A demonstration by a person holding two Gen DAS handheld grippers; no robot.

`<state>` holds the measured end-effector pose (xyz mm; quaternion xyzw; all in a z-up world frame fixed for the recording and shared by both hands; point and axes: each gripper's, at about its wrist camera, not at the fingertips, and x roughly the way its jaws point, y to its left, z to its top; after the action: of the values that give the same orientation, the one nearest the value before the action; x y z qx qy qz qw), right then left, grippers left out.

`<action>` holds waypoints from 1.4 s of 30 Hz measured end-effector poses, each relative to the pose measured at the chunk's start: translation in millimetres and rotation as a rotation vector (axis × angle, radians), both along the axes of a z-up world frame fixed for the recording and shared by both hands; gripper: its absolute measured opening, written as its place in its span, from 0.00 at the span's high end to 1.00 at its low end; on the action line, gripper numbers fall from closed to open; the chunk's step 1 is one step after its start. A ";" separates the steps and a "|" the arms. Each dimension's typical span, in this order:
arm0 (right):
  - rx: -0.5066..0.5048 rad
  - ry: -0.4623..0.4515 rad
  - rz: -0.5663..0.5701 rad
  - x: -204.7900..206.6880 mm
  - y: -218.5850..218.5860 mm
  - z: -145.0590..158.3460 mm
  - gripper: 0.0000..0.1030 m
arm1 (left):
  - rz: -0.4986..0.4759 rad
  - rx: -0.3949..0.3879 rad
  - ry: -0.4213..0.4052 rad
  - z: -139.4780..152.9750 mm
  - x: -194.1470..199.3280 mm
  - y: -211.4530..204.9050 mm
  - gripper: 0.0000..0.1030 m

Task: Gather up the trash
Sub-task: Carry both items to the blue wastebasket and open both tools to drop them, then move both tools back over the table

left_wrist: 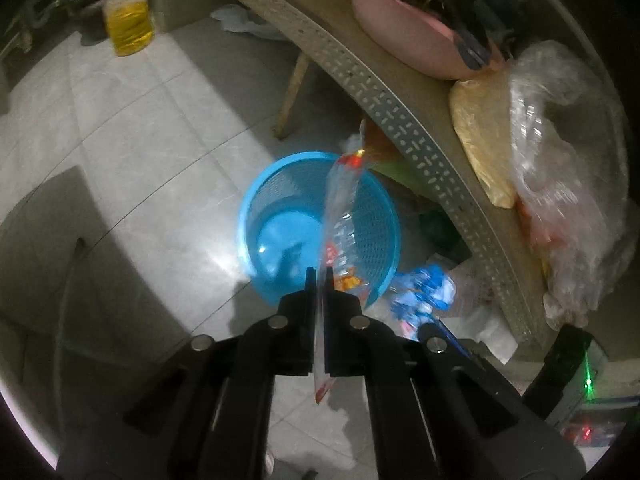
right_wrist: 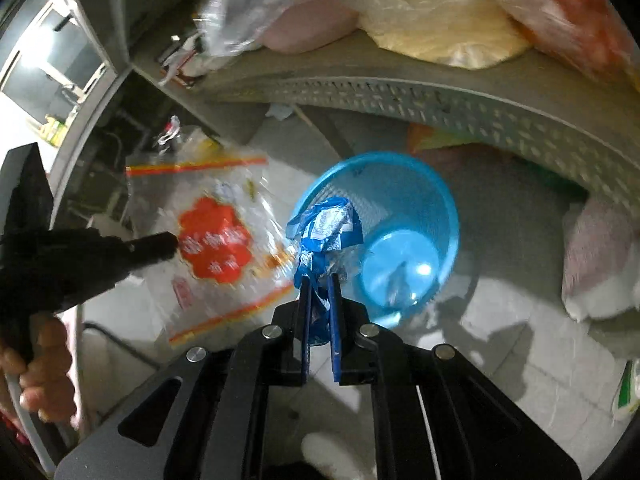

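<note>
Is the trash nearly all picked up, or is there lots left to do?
Nothing looks binned yet: the blue basket looks empty. In hand: the left tool grips a clear printed bag over the basket, and the right tool grips a crumpled blue wrapper at its rim. Left: dropping both in; a white wrapper lies on the floor.

Both grippers are black linkage frames with silver round pivot pins; right gripper [right_wrist: 320, 280] fingers [right_wrist: 335, 320] carry blue pads.
</note>
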<state>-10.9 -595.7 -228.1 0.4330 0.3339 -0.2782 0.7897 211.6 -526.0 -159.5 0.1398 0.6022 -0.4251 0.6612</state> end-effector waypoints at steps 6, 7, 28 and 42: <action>-0.008 0.122 -0.081 13.0 -35.4 -55.2 0.36 | 0.016 0.027 -0.063 3.9 0.9 -3.8 0.44; 0.015 0.115 -0.100 6.3 -35.1 -61.1 0.36 | 0.011 0.020 -0.059 10.3 0.5 3.8 0.44; -0.369 0.123 0.094 -62.1 129.0 63.7 0.09 | 0.083 -0.209 -0.178 139.1 -72.8 216.6 0.18; -0.769 0.120 0.230 -60.7 246.4 189.3 0.06 | 0.290 -0.416 -0.035 151.1 -111.6 376.6 0.08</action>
<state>-71.6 -349.3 -38.8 0.0489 0.2970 -0.3175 0.8992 100.0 -149.4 -8.4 -0.0799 0.5040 -0.4380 0.7402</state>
